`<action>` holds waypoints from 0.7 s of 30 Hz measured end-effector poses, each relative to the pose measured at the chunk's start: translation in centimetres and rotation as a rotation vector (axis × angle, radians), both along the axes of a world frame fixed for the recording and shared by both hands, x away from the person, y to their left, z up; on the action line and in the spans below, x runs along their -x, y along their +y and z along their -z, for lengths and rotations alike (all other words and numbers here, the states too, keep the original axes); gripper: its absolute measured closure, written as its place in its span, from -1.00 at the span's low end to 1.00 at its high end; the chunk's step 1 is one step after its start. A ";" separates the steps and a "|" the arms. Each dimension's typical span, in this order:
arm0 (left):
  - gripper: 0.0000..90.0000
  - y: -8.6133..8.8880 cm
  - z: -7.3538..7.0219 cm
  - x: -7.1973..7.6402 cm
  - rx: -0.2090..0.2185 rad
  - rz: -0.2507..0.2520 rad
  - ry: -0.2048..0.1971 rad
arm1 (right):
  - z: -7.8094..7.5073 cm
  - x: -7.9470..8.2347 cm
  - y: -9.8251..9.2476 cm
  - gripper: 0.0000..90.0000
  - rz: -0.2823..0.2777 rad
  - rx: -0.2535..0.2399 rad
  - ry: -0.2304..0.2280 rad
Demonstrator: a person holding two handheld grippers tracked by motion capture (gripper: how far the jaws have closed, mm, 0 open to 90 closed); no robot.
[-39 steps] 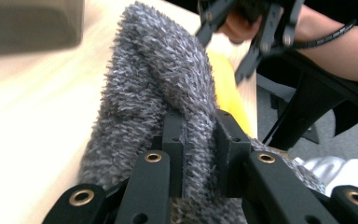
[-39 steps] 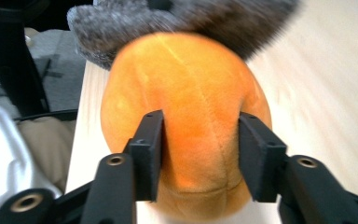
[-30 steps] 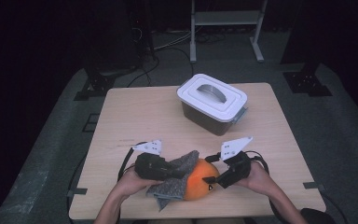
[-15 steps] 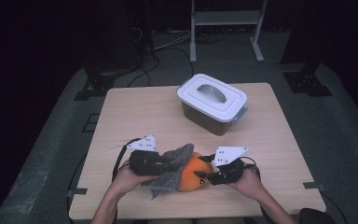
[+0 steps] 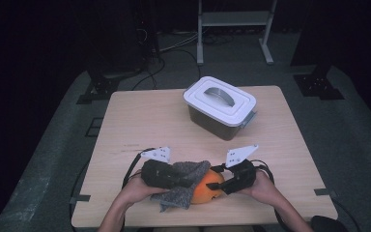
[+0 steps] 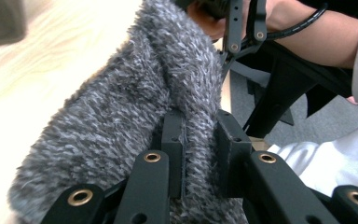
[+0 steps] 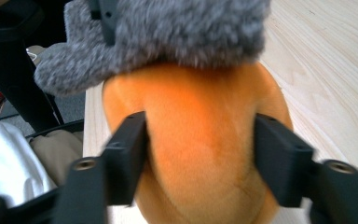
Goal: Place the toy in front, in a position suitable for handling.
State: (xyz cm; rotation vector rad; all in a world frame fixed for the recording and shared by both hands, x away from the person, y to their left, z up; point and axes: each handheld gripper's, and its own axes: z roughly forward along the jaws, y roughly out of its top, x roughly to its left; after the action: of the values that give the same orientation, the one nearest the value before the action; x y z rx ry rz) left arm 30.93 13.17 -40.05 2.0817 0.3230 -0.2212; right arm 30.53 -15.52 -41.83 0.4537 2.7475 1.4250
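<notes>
A grey fuzzy cloth (image 5: 181,189) lies draped over a round orange plush thing (image 5: 204,192) near the table's front edge. My left gripper (image 5: 187,181) comes in from the left and is shut on a fold of the cloth (image 6: 121,107), which is pinched between its pads (image 6: 175,140). My right gripper (image 5: 216,185) comes in from the right. Its jaws have just been closing, and its pads (image 7: 130,140) now press both sides of the orange plush thing (image 7: 196,112). The cloth (image 7: 177,28) covers the plush's far side.
A dark plastic box with a white handled lid (image 5: 220,101) stands at the back right of the wooden table (image 5: 140,121). Behind the table are a metal stand (image 5: 232,19) and cables on the floor. The person's forearms rest at the front edge.
The right gripper's jaws have narrowed onto the orange plush thing. Both hands have stayed nearly in place, and the left gripper still holds the cloth.
</notes>
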 end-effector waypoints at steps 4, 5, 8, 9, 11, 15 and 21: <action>0.68 1.8 0.2 -0.6 -0.030 -0.062 -0.010 | -0.1 0.1 -0.3 0.04 0.011 0.003 -0.005; 0.68 2.1 0.4 -0.7 -0.036 -0.075 -0.007 | -0.1 0.1 -0.4 0.05 0.016 0.000 -0.003; 0.68 3.2 0.9 -1.2 -0.026 -0.104 0.014 | 0.0 0.0 -0.8 0.11 0.030 -0.015 0.002; 0.68 3.4 1.0 -1.3 -0.020 -0.108 0.022 | 0.0 0.0 -1.0 0.14 0.042 -0.026 0.002; 0.70 3.5 0.8 -1.4 0.014 -0.115 0.023 | -0.2 0.0 -1.1 0.19 0.068 -0.052 -0.007; 0.71 3.2 -0.4 -1.2 0.073 -0.128 -0.005 | -0.5 0.3 -0.5 0.24 0.124 -0.085 -0.060; 0.71 2.9 -0.5 -1.0 0.046 -0.146 -0.033 | -0.7 1.2 0.4 0.19 0.154 -0.067 -0.173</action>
State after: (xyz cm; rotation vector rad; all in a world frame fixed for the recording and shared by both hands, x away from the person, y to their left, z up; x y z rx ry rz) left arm 31.88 16.04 -39.55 2.0047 0.4440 -0.1062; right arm 29.33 -15.07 -41.17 0.5060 2.4792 1.4479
